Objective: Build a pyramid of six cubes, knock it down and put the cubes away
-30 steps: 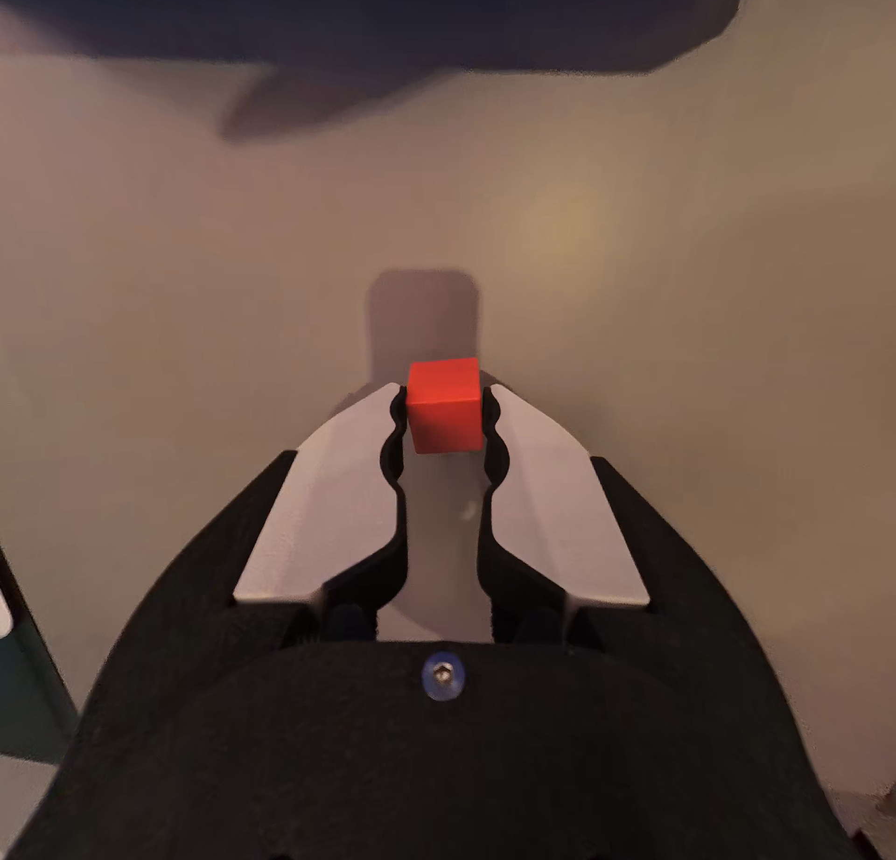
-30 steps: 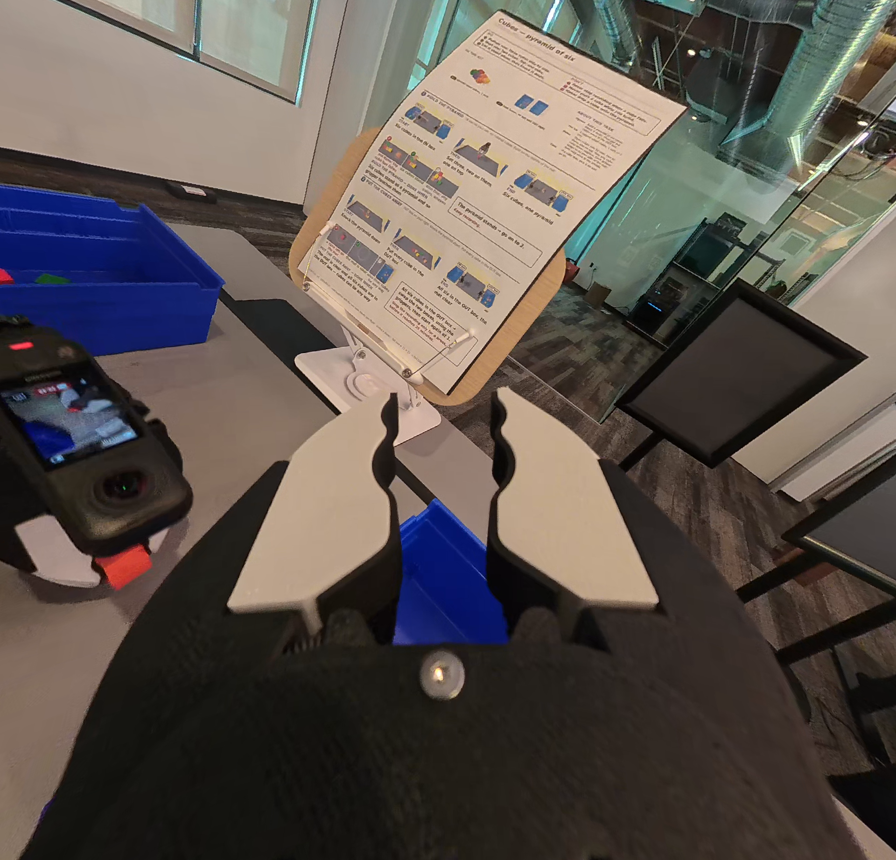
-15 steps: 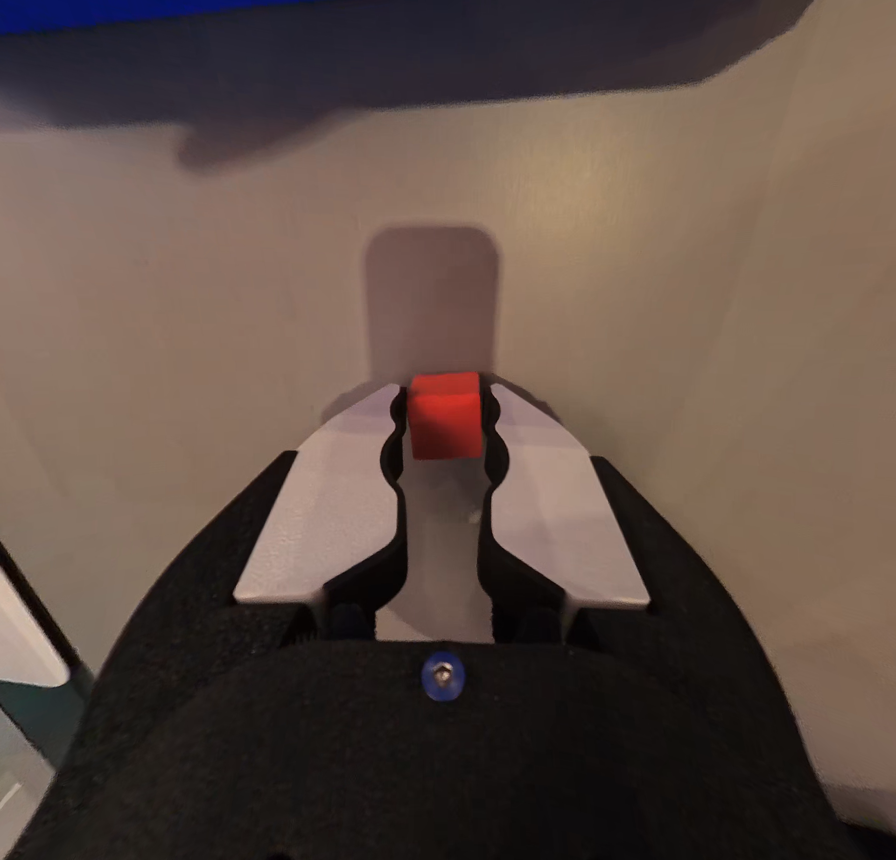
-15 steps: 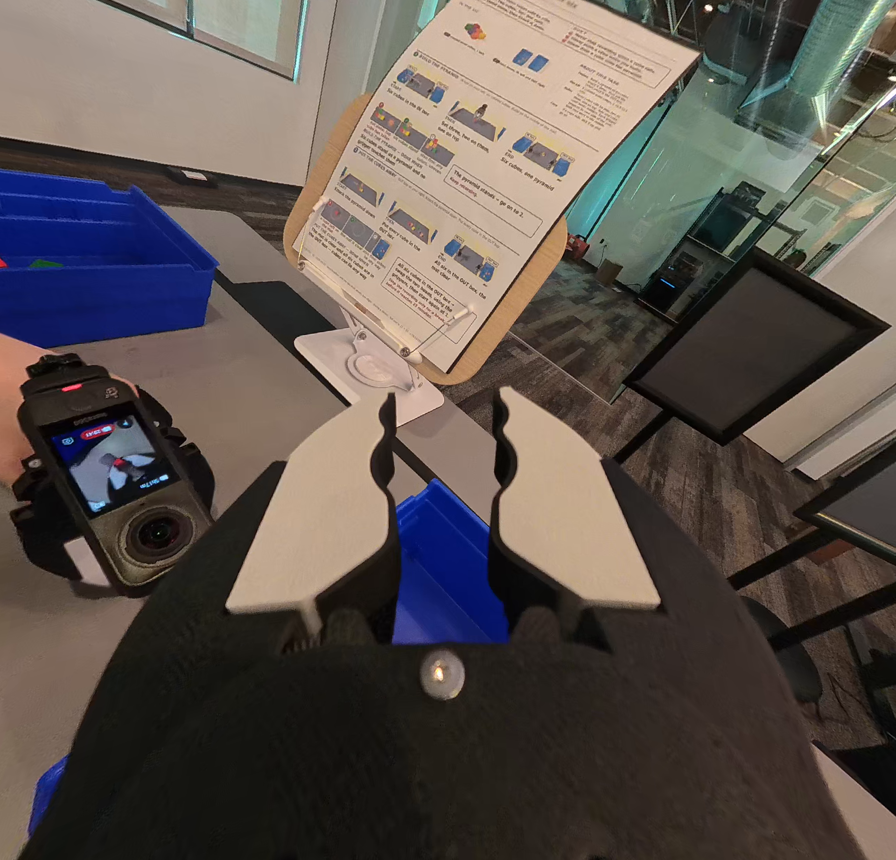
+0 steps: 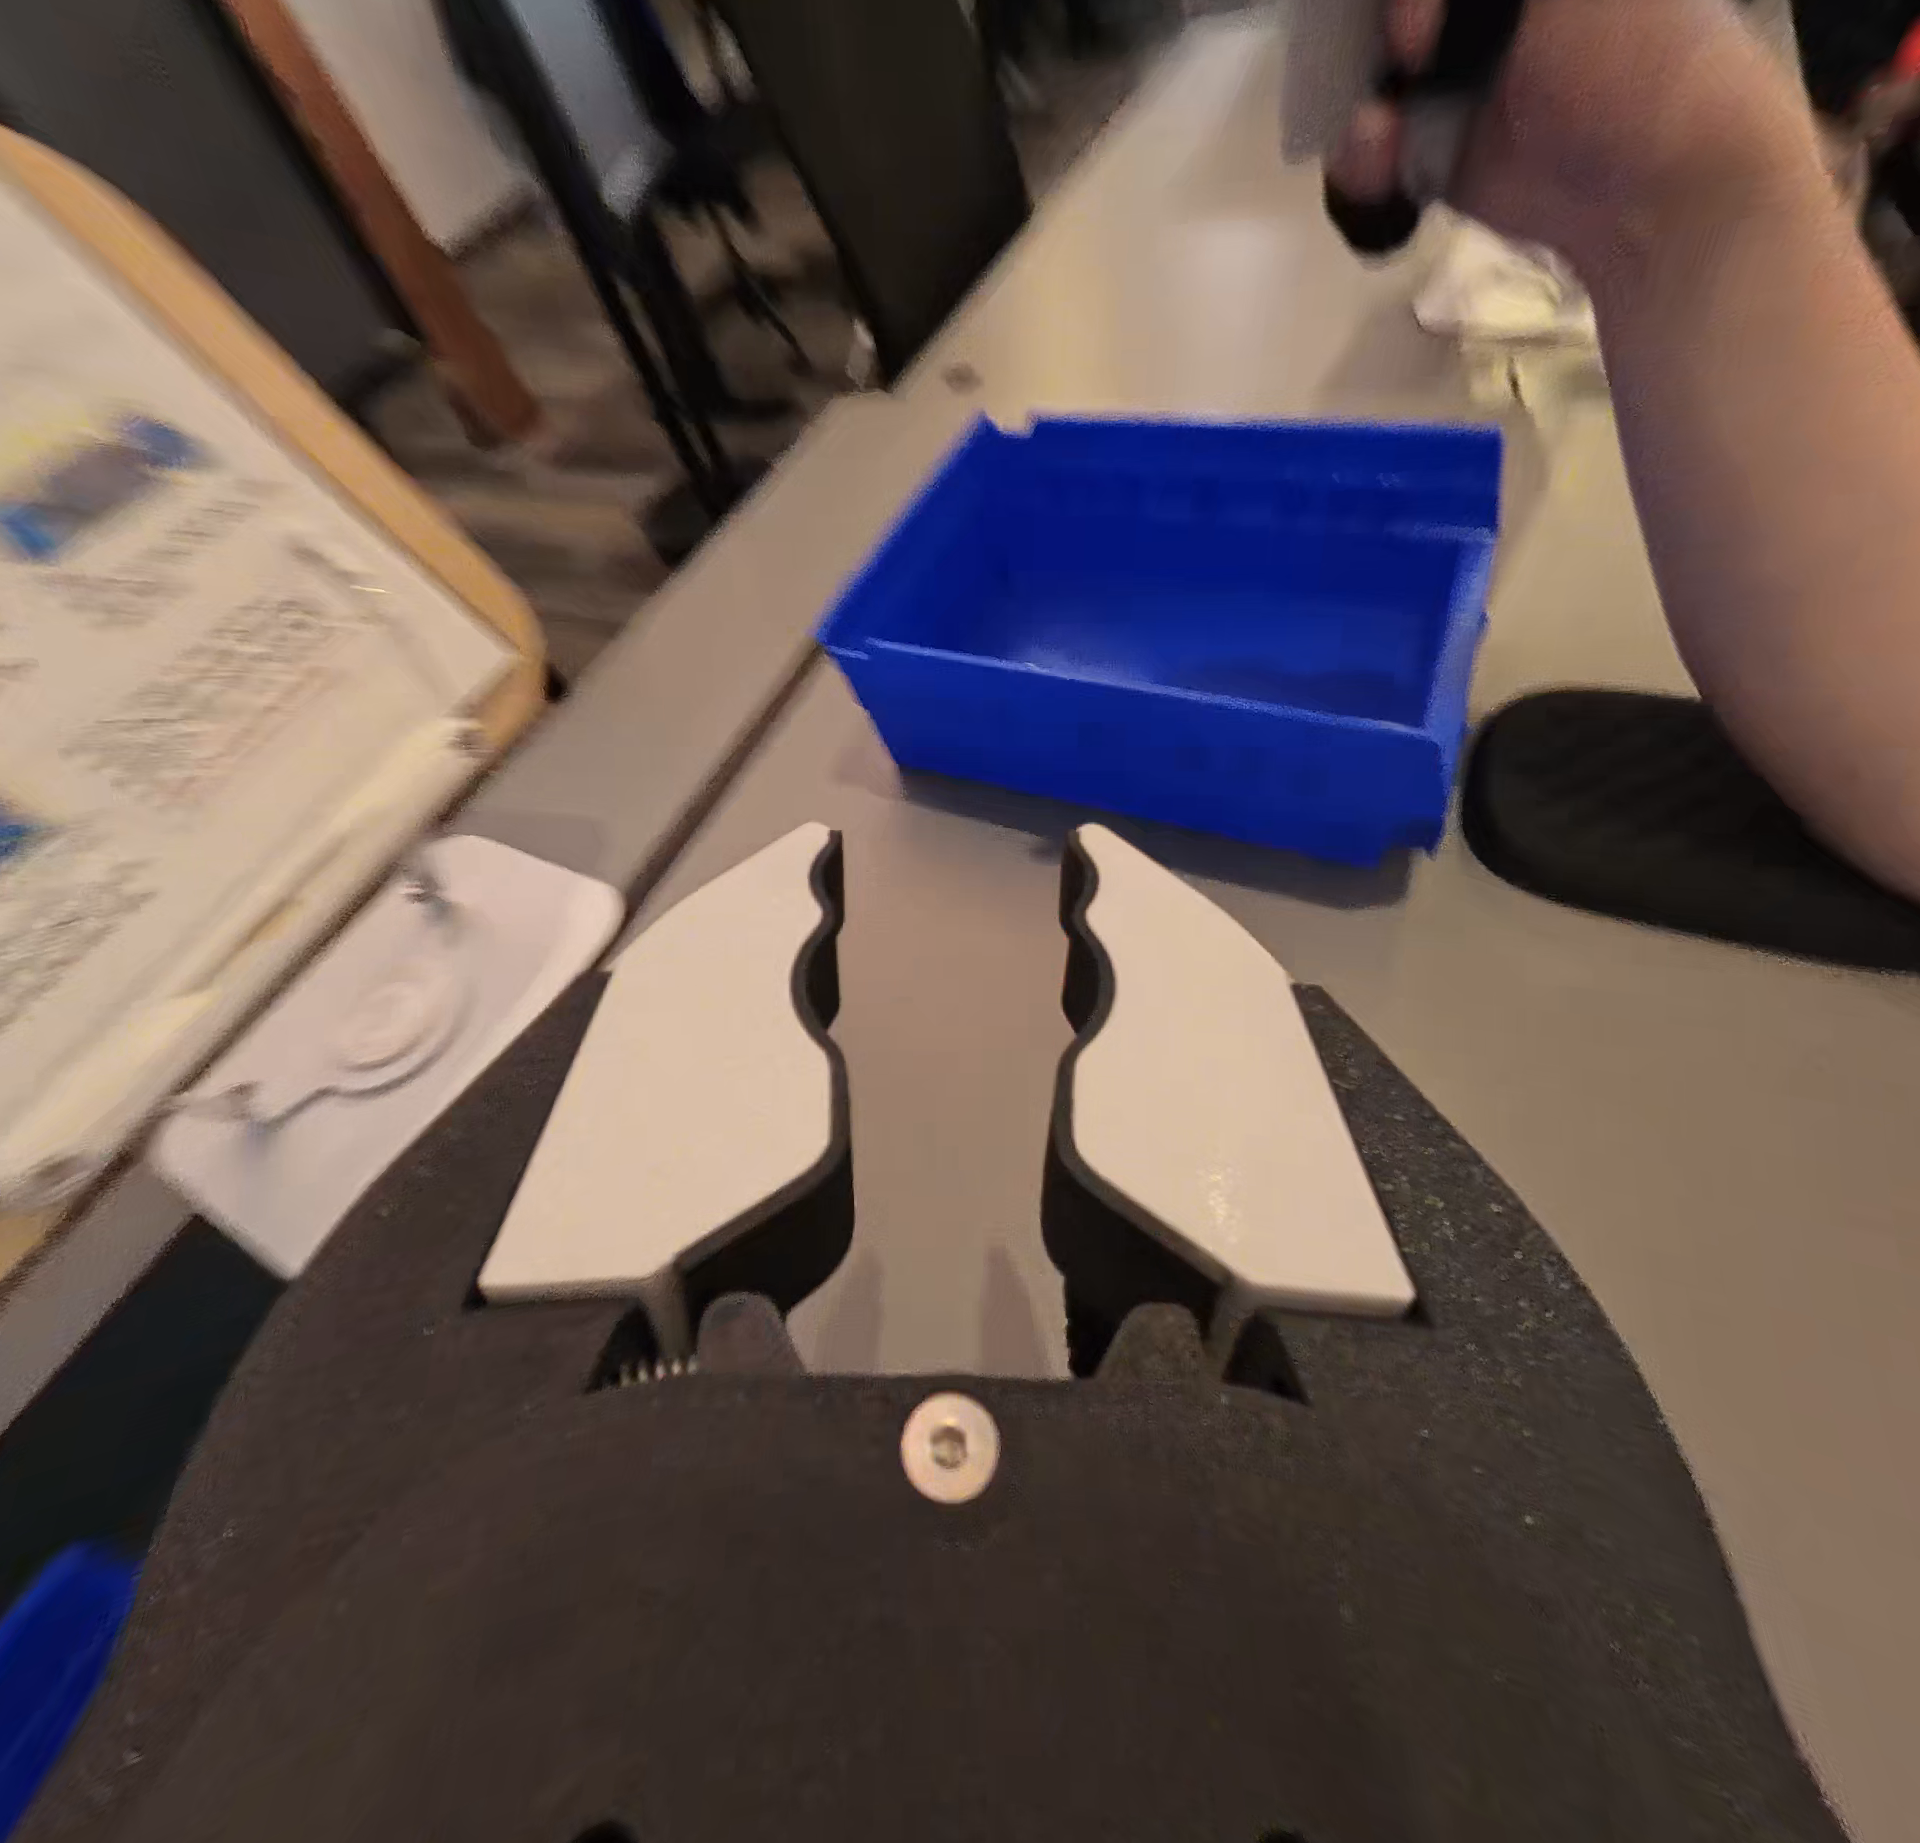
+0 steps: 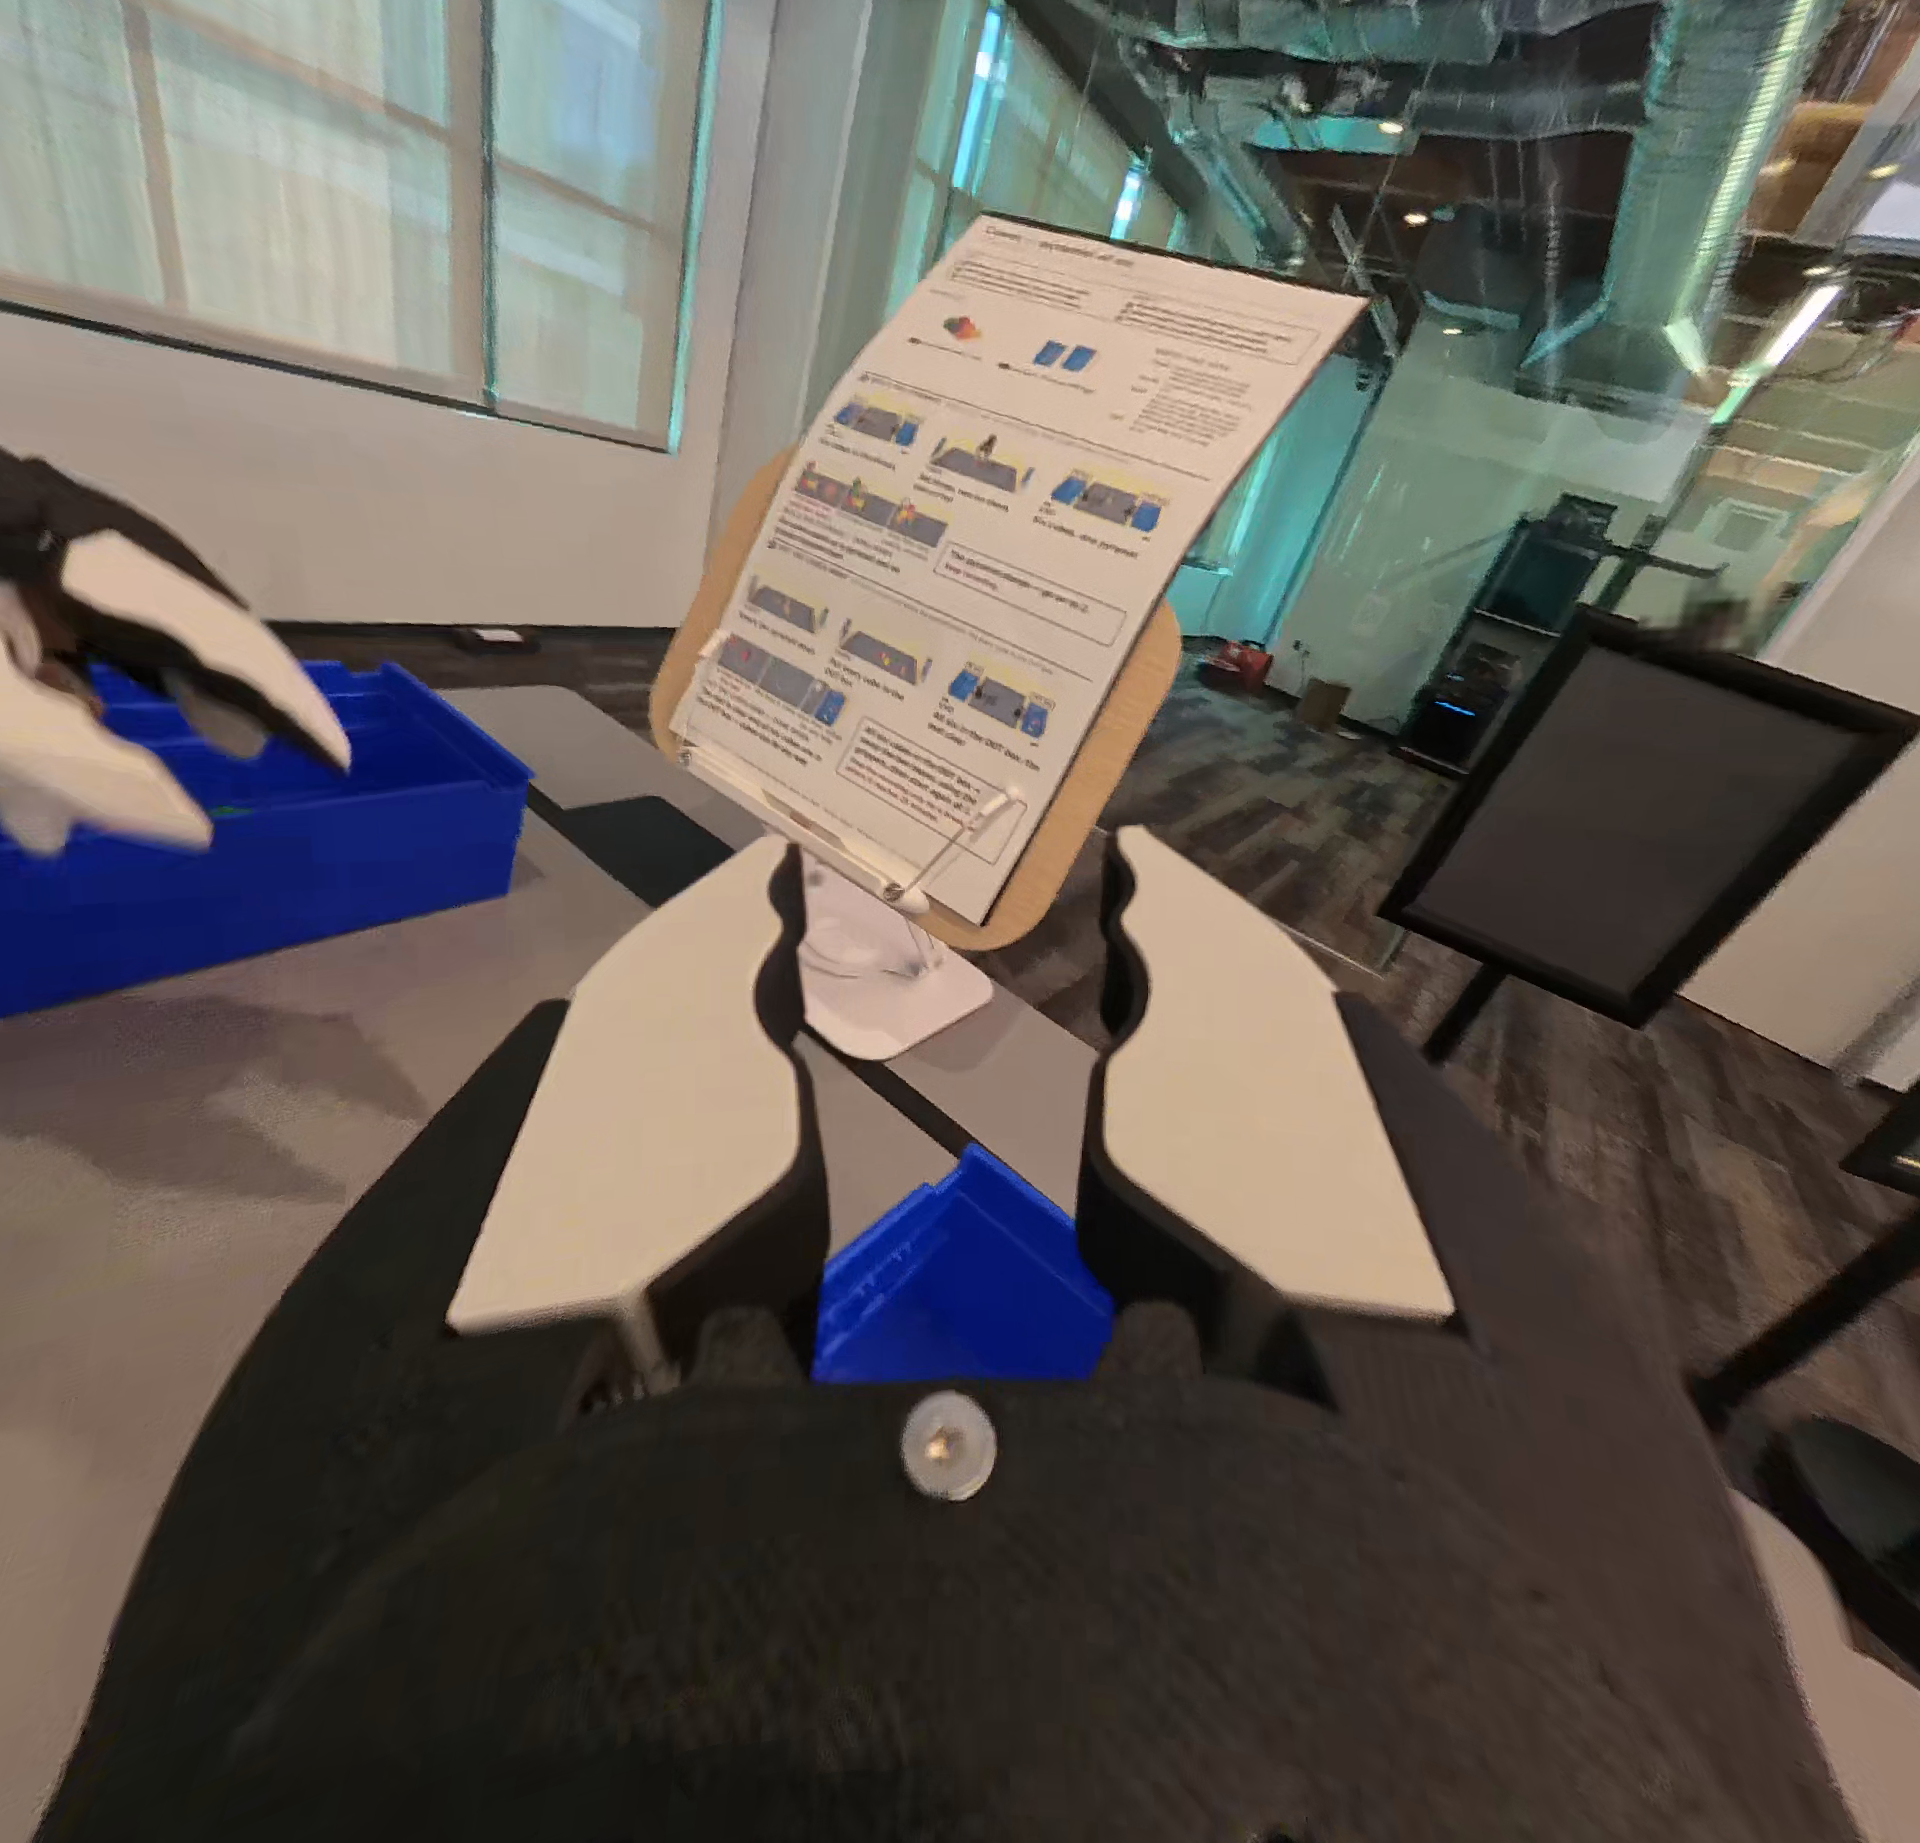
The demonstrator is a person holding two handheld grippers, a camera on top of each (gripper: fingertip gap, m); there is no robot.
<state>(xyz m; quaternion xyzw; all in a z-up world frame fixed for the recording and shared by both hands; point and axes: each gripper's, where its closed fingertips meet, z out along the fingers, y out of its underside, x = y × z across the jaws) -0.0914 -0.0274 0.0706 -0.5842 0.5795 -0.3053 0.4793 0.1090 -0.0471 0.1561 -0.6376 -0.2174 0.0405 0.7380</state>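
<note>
- Two blue bins show on the grey desk: a small blue bin near the desk's far edge in the left wrist view, and a longer blue bin toward the far-left corner in the right wrist view.
- Left gripper hangs over bare desk just short of the small bin, jaws parted by a moderate gap with nothing between them.
- Right gripper has its jaws spread a little wider, also holding nothing; a corner of the small bin shows between their bases.
- Open desk lies between the two bins; an instruction sheet on a stand sits by the far edge.
- One forearm crosses the right side of the left wrist view, beside the small bin.
- No cube can be made out clearly; a green speck in the long bin is too blurred to name, and the left gripper partly covers that bin.
- Small bin's interior looks bare where visible.
</note>
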